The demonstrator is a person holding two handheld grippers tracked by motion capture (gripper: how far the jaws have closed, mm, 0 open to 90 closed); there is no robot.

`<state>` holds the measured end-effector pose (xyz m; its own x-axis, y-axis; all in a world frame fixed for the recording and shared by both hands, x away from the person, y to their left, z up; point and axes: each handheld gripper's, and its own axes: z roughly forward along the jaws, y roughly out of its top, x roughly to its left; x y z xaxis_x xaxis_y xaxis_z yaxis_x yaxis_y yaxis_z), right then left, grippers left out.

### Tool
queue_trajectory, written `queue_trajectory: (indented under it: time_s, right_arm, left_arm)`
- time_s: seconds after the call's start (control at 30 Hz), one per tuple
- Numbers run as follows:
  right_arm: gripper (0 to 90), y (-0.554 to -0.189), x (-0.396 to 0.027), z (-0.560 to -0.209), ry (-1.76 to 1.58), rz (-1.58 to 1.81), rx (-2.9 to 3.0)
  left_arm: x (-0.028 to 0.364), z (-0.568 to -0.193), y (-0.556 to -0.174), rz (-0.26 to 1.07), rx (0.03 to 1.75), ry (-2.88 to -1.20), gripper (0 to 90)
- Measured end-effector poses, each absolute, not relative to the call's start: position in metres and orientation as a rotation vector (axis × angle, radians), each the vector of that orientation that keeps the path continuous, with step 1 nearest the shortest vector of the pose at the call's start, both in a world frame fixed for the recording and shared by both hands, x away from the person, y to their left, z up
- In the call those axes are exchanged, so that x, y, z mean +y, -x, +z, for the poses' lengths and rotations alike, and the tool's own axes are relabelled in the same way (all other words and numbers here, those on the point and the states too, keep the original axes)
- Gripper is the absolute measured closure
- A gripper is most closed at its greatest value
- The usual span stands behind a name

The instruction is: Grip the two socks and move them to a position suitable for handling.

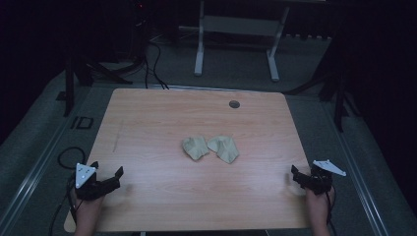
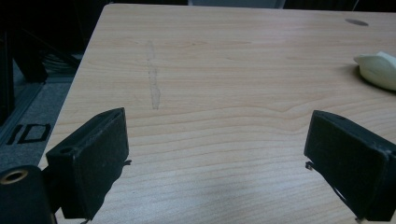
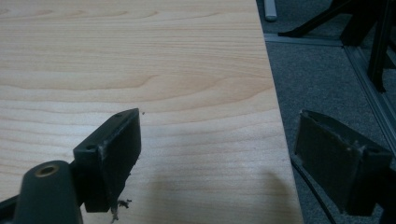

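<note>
High view: two crumpled pale-beige cloths lie near the middle of the light wood-grain table (image 1: 147, 128), the left crumpled cloth (image 1: 195, 147) and the right crumpled cloth (image 1: 223, 148) just beside each other, edges about touching. Left gripper (image 1: 107, 176), black with a grey three-cornered plate, sits at the near left corner of the table, well apart from the cloths; right gripper (image 1: 298, 176) sits at the near right edge, equally far off. Each is held by a hand coming in from the bottom. A small round grommet hole (image 1: 234, 104) marks the far side of the tabletop. Left gripper view (image 2: 215, 154): jaws spread wide, bare wood between them, nothing held; a faint vertical scuff mark (image 2: 153, 79) on the wood ahead; one pale cloth at the right margin (image 2: 380, 70); the hole far off (image 2: 356, 22). Right gripper view (image 3: 217, 158): jaws wide apart and empty, one over the wood, the other past the table's edge above grey carpeted floor (image 3: 317, 74); frayed fibres cling to the left pad.
</note>
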<state>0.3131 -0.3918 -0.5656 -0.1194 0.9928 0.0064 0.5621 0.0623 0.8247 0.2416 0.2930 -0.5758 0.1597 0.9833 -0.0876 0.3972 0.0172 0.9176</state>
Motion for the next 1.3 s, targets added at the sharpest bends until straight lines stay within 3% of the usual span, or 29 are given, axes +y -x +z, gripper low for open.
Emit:
queue_trajectory:
  time_s: [0.5,0.7,1.3]
  right_arm:
    - [14.7,-0.321,-0.376,-0.561,-1.523,0.903,1.912]
    - [14.6,-0.327,-0.358,-0.557,-1.492,0.966,2.01]
    - [13.1,-0.358,-0.286,-0.538,-1.4,1.03,2.121]
  left_arm:
    - [0.289,-0.574,-0.242,0.784,1.373,-1.528,6.4]
    - [0.286,-0.57,-0.239,0.818,1.353,-1.505,6.7]
    - [0.284,-0.567,-0.238,0.744,1.362,-1.5,6.7]
